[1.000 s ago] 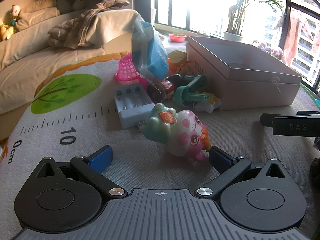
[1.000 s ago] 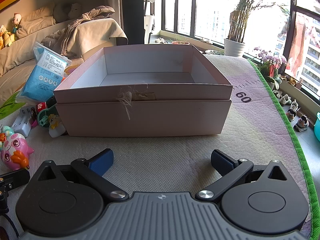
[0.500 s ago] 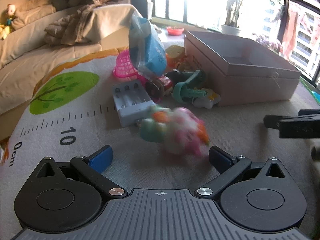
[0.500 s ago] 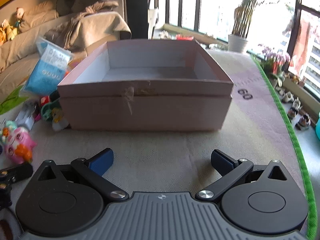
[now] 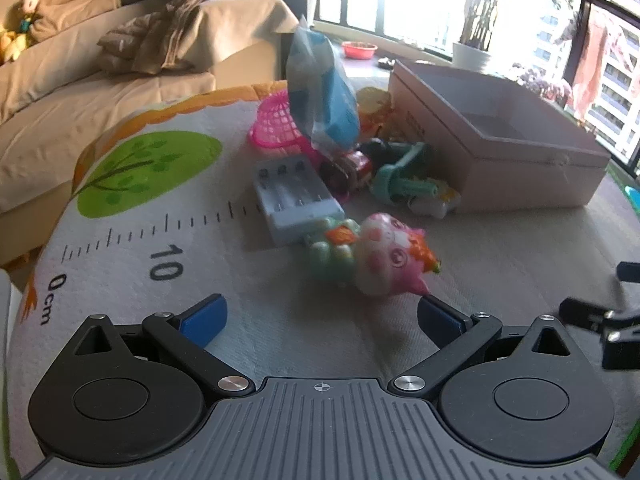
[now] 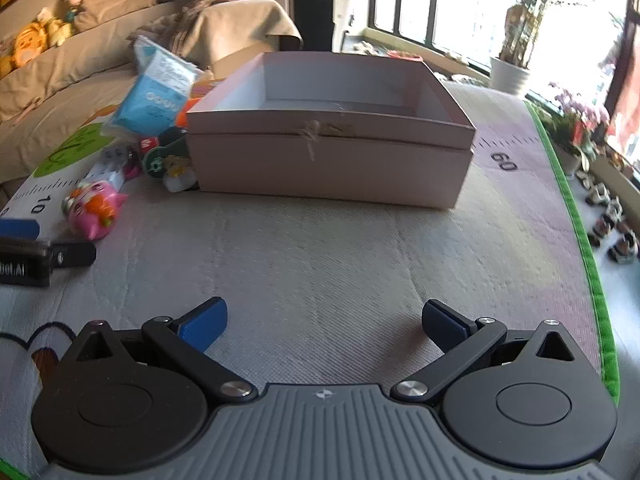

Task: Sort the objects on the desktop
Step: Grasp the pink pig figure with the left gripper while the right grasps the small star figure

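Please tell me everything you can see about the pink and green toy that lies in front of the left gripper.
The toy looks like glossy plastic: a pink and white cartoon animal face with orange trim, joined to a pale green ribbed part. It lies tipped on its side on the mat, its green end against the white battery charger. The left gripper is open just before it, not holding it.

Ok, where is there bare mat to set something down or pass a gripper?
Free: the mat between the right gripper and the pink box, and toward the green edge. Crowded: left of the box, around the pink toy, battery charger and blue bag.
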